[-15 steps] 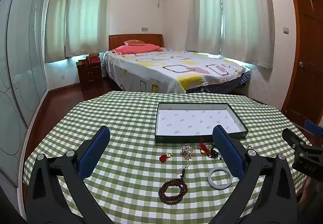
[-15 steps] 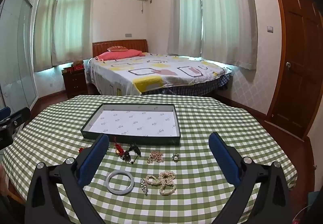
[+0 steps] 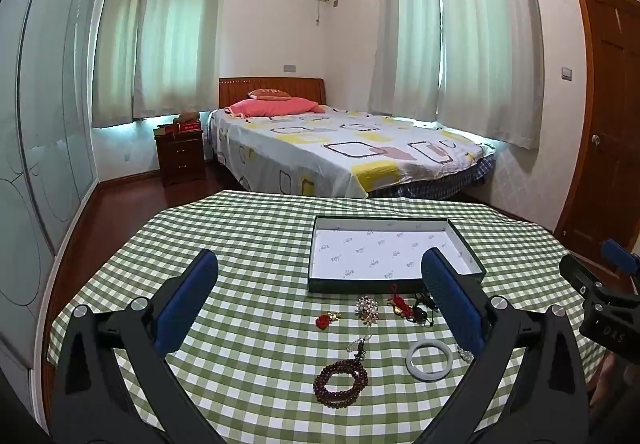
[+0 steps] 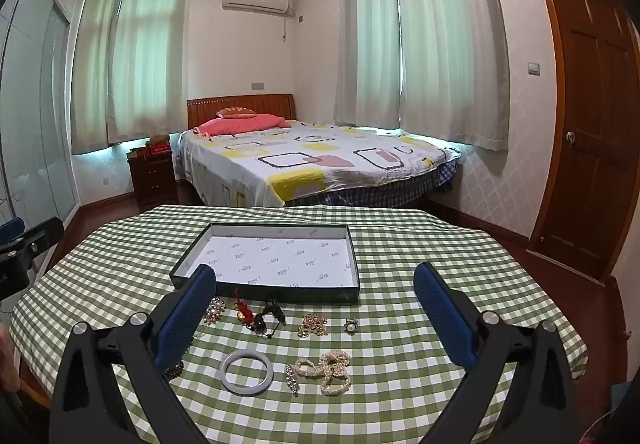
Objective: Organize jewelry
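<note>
A shallow dark box with white lining (image 3: pixel 394 286) (image 4: pixel 264 292) lies empty on the green checked table. In front of it lie a white bangle (image 3: pixel 428 359) (image 4: pixel 247 371), a brown bead bracelet (image 3: pixel 341 383), a red charm (image 3: pixel 322 321), a crystal cluster (image 3: pixel 367 309), a red and black cord piece (image 3: pixel 412 308) (image 4: pixel 260 316), a pearl strand (image 4: pixel 326 366), a gold chain (image 4: pixel 313 324) and a small ring (image 4: pixel 351 325). My left gripper (image 3: pixel 320 300) is open and empty above the left items. My right gripper (image 4: pixel 316 312) is open and empty above the right items.
The round table (image 3: pixel 240 236) ends close on all sides. A bed (image 3: pixel 340 148), a nightstand (image 3: pixel 180 156) and a wooden door (image 4: pixel 592 124) stand beyond it. The other gripper shows at the right edge of the left wrist view (image 3: pixel 600 300) and the left edge of the right wrist view (image 4: pixel 24 248).
Both views have shifted very slightly; the jewelry and box lie as before. Both grippers stay open.
</note>
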Tool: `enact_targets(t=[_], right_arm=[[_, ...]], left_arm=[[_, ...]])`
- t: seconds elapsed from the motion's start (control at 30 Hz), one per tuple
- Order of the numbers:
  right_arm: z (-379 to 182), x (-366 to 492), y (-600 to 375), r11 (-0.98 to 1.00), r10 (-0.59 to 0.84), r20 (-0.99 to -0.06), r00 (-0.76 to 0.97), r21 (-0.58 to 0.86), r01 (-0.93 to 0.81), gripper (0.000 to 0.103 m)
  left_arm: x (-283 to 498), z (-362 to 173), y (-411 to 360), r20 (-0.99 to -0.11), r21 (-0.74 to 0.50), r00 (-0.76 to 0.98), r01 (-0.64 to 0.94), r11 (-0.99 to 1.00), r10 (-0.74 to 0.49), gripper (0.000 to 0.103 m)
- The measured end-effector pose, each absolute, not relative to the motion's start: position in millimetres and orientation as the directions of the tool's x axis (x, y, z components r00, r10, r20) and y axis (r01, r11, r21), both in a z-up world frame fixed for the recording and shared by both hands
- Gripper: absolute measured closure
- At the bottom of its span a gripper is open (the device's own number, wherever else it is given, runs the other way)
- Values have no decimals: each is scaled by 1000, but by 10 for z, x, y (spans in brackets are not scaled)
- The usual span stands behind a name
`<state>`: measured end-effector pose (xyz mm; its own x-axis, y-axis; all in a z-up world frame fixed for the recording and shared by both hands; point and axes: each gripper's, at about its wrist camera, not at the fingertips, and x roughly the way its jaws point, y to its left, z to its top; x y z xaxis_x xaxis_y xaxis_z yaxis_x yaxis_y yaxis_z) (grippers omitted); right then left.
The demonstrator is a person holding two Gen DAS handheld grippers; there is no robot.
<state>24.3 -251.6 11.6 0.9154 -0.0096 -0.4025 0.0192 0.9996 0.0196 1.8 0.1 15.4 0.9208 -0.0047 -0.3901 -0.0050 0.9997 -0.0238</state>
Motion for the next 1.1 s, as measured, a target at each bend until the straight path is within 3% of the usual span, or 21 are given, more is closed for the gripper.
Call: enact_targets(t=[1.1], right_arm=[[34, 257, -2527, 1000, 3, -364, 931, 23, 5, 6]], left_arm=[[-166, 175, 70, -375, -37, 927, -24, 999, 8, 4]])
